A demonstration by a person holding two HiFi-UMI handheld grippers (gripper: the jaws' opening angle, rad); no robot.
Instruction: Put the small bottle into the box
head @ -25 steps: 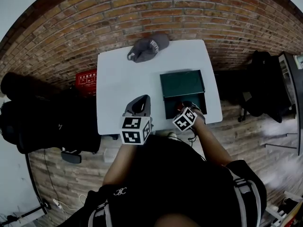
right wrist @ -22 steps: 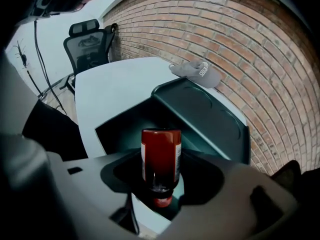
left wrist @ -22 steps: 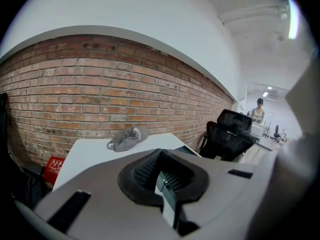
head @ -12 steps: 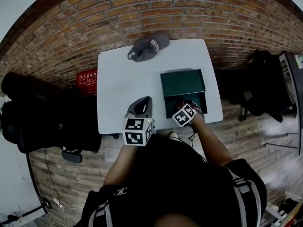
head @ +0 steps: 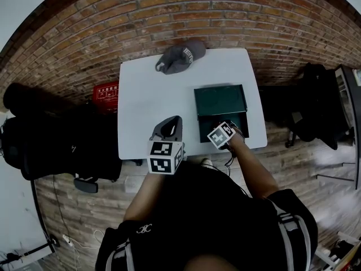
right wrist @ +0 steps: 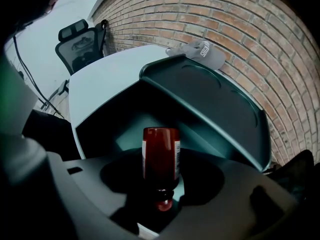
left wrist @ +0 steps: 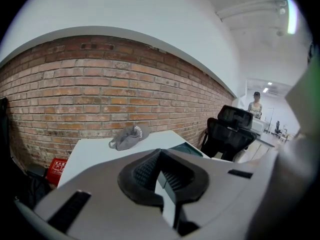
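Note:
A small dark red bottle with a pale label is held between the jaws of my right gripper, which is shut on it; its neck points back toward the gripper. It hangs at the near edge of the open dark green box, whose lid stands raised behind. In the head view the right gripper is at the front of the box; the bottle is hidden there. My left gripper hovers over the table's front edge, left of the box, shut and empty.
A grey cap lies at the far edge of the white table. A brick wall stands behind. A black office chair is to the right, a red box on the floor to the left.
My right gripper has edged slightly forward toward the box with the bottle. The left gripper has barely moved.

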